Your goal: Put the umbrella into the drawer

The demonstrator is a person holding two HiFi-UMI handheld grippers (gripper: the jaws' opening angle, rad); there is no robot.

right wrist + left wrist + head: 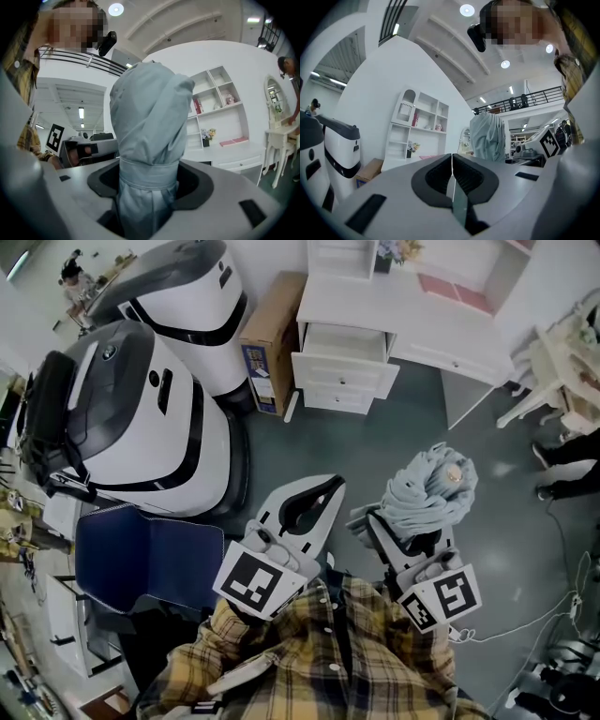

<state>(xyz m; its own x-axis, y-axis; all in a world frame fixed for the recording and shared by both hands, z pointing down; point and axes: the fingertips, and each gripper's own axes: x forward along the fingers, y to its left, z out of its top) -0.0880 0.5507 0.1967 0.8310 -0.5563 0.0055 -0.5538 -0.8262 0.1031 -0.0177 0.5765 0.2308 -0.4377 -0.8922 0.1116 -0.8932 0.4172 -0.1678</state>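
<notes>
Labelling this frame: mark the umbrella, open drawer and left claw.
umbrella (150, 108), right gripper view, its bunched fabric.
open drawer (323, 369), head view, its front panel.
left claw (451, 159), left gripper view, where tips meet.

Plaid shirt (309, 667) in yellow and dark checks, white tools out front!
Collar and button front showed; left gripper (325, 487) and right gripper (390, 523) had white shells, black-padded fingers (436, 178) and black-and-white marker cubes (258, 579).

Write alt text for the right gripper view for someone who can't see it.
A folded pale grey-blue umbrella, strapped round its middle, stands clamped between the jaws of the right gripper. Behind it are white shelves and a white desk.
</notes>
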